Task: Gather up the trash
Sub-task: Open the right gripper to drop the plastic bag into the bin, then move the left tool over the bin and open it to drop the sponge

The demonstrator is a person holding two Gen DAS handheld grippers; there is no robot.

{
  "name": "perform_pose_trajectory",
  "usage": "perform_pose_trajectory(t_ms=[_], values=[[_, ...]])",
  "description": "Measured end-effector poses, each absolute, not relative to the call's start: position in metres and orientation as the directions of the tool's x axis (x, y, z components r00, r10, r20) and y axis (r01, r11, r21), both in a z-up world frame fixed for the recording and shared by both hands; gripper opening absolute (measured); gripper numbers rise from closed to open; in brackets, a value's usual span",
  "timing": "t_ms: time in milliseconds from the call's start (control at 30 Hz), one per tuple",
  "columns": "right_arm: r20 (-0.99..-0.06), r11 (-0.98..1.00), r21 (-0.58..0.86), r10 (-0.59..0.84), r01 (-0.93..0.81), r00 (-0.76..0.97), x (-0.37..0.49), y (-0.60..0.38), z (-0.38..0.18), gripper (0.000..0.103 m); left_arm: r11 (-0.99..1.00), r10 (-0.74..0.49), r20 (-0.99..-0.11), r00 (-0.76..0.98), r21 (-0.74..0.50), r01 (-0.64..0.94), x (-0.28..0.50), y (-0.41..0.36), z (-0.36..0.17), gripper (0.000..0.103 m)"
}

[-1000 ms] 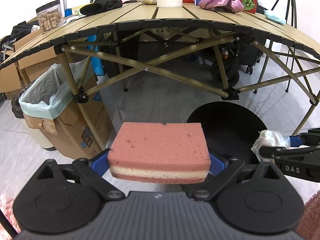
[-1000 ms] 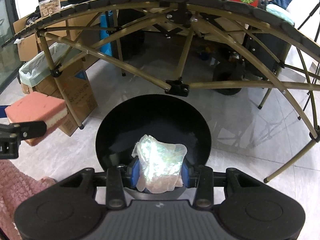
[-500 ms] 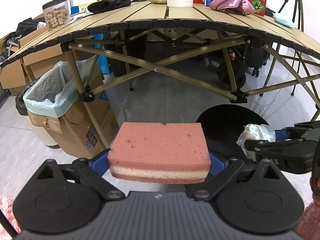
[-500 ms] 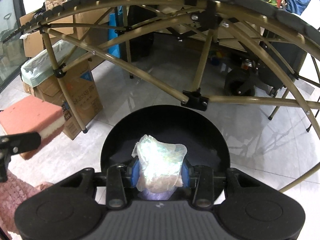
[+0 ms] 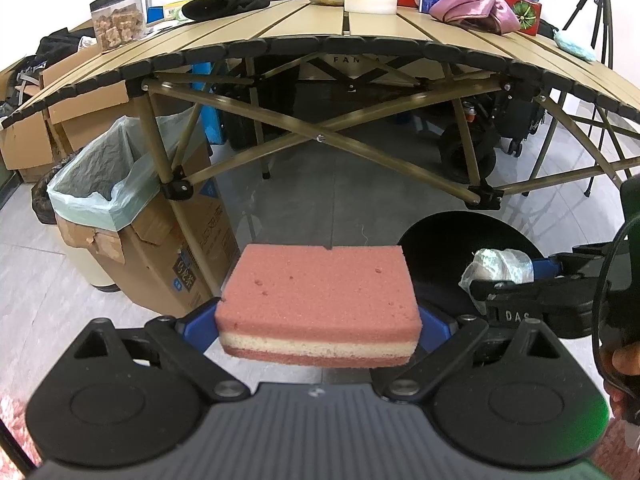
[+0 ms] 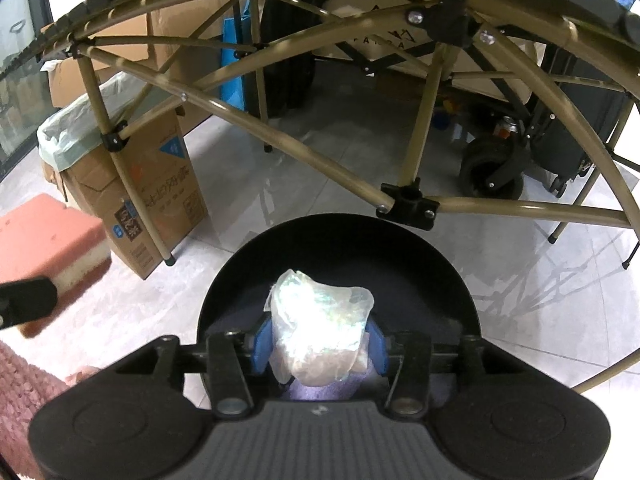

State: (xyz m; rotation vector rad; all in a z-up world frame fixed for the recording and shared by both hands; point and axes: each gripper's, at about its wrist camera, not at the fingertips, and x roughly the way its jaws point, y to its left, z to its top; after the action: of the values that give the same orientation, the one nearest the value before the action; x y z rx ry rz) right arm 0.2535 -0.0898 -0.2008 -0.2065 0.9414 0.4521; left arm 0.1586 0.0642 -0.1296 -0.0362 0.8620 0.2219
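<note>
Right gripper (image 6: 320,346): its jaws are opening, with the crumpled plastic wrapper (image 6: 320,332) between the blue pads, hanging directly over the round black bin (image 6: 440,276) on the floor.
Left gripper (image 5: 318,326): jaws clamped on the pink sponge (image 5: 318,300), held level in the air beside the bin, above the floor.
Progress: 2 pieces are picked up; by my reading the wrapper is at the point of release and the sponge is not yet binned.
Left to do: drop the sponge; the cluttered counter (image 5: 372,28) may hold more trash, though I cannot tell which things count.
Hidden: the bin's inside is solid black, contents unreadable; its near rim is cut off by the gripper body.
Other: a lined cardboard box (image 5: 120,216) stands by the counter leg.
</note>
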Motion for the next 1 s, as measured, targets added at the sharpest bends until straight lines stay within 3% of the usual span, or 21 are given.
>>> perform_pose_trajectory(t_ms=[67,167,267,1000], values=[[-0.819,0.887,0.015,0.276,-0.462,0.503,0.254,-0.089,-0.202,0.061,0.975,0.181,-0.755,0.630,0.056,-0.213,0.159,0.065,-0.129,0.097],[-0.821,0.888,-0.003,0.261,-0.460,0.509,0.254,-0.089,-0.203,0.090,0.974,0.185,-0.755,0.629,0.056,-0.220,0.160,0.067,-0.129,0.097],[-0.819,0.890,-0.012,0.253,-0.455,0.515,0.255,-0.089,-0.203,0.103,0.973,0.190,-0.756,0.626,0.062,-0.220,0.161,0.067,-0.130,0.097],[-0.898,0.909,-0.025,0.162,-0.415,0.408,0.263,-0.097,-0.214,0.103,0.973,0.198,-0.762,0.616,0.074,-0.221,0.163,0.066,-0.133,0.097]])
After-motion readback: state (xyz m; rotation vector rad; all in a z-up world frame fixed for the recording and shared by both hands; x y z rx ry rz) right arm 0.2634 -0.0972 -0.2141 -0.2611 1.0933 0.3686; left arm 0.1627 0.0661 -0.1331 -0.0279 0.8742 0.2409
